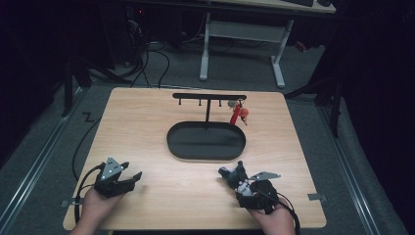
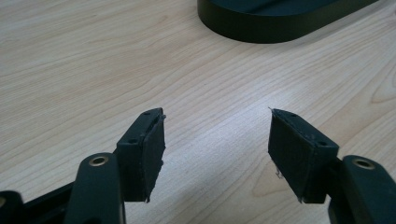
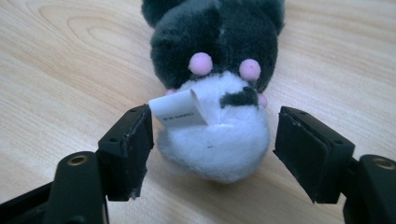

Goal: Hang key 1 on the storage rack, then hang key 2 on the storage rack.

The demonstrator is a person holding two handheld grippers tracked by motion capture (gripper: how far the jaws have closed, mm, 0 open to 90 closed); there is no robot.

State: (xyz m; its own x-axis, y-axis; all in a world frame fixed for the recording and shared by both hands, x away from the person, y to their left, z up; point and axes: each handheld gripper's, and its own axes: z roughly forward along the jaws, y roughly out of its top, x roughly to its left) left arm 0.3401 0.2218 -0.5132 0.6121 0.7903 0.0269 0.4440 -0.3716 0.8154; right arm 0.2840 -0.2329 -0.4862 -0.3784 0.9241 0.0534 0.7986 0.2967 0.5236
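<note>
Left to right. Held the left claw (image 2: 217, 140) low over bare counter (image 1: 161, 122) at the near left, jaws spread wide and nothing between them; idle at this step, judged from its place well apart from the work. Showed, to the far right of that claw, the black oval tray (image 1: 171, 142) at mid-counter, with the hook rack (image 1: 209, 96) rising behind it and a red keychain (image 1: 236, 113) hung from a hook near the rack's right end.

Set the right claw (image 3: 214, 142) at the near right, open and astride the plush toy (image 3: 219, 60). Found the toy lying on the counter just near of the tray's right end, dark head away from the claw, white underside between the jaws. Placed the left pad (image 3: 135, 154) just beside the toy's flank and paper label (image 3: 177, 112), contact there too close to tell; left a clear gap at the right pad (image 3: 299, 158). Pressed on nothing, so no grip as yet.

Step in hand, as judged: the reach for the toy, done but for the squeeze. Called next for an even closing on the soft white body, with the label kept off the pad face if possible, then a lift. Judged the toy soft and liable to slip or roll under a shallow pinch.
</note>
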